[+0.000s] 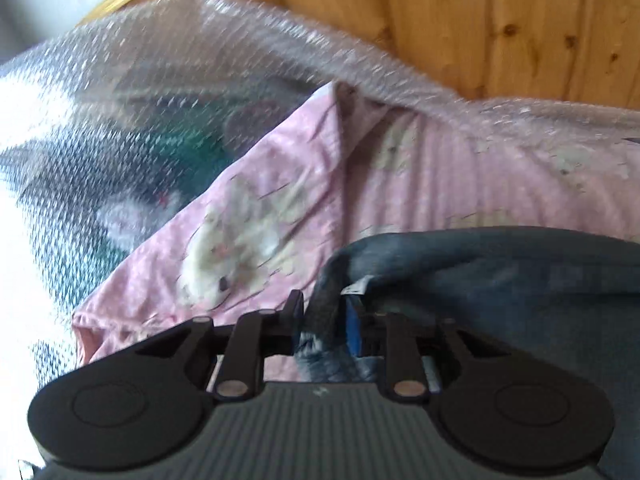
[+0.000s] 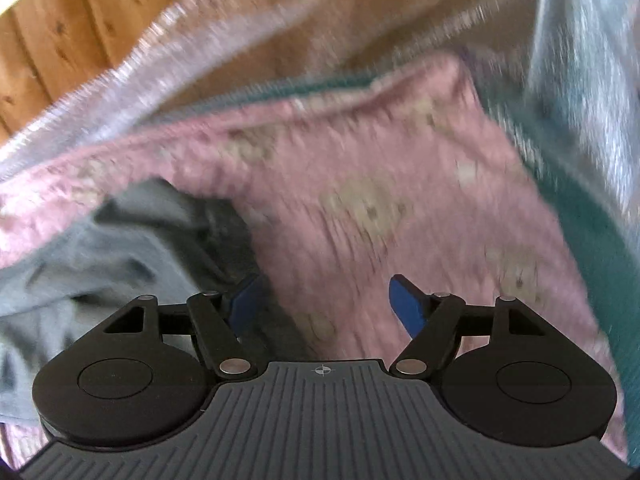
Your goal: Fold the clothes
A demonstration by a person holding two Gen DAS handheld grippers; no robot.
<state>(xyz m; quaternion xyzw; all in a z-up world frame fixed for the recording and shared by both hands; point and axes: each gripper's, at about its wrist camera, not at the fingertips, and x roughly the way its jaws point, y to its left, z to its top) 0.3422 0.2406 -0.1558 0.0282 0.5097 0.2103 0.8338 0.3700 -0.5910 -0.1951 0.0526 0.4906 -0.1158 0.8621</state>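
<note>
A grey-blue garment (image 1: 500, 272) lies over a pink cloth with pale animal prints (image 1: 280, 208). My left gripper (image 1: 324, 312) is shut on a bunched edge of the grey-blue garment, beside its white label (image 1: 358, 286). In the right wrist view the same grey garment (image 2: 100, 248) lies at the left on the pink cloth (image 2: 380, 200). My right gripper (image 2: 324, 300) is open and empty above the pink cloth, its left blue pad (image 2: 246, 302) next to the grey garment's edge. Both views are motion-blurred.
Bubble wrap (image 1: 180, 52) covers the surface under the pink cloth, over a green and dark patterned layer (image 1: 188, 136). A wooden plank wall (image 1: 500, 20) stands behind. It also shows in the right wrist view (image 2: 52, 40), with a teal edge (image 2: 600, 260) at the right.
</note>
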